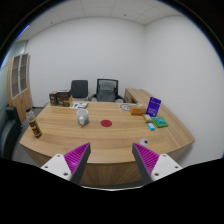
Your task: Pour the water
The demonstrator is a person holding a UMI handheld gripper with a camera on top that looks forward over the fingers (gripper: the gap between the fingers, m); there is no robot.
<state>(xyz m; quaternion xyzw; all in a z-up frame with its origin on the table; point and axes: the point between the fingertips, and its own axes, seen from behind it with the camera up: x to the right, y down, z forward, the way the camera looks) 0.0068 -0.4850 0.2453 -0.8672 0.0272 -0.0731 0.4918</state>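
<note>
One surface [100, 135]; two chairs [79, 89] [106, 90]; one bottle [33, 125]; one cup [83, 118]; one red disc [107, 123].

Light wood table [100, 140], a red coaster [107, 123], black chairs [92, 89], magenta pads [76, 156] on the gripper [111, 162]

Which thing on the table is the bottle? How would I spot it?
Start at the big wooden table, far beyond the open gripper. Go to its end nearest the wooden cabinet. The bottle stands upright there, alone, taller than the small cup and flat red disc mid-table.
</note>
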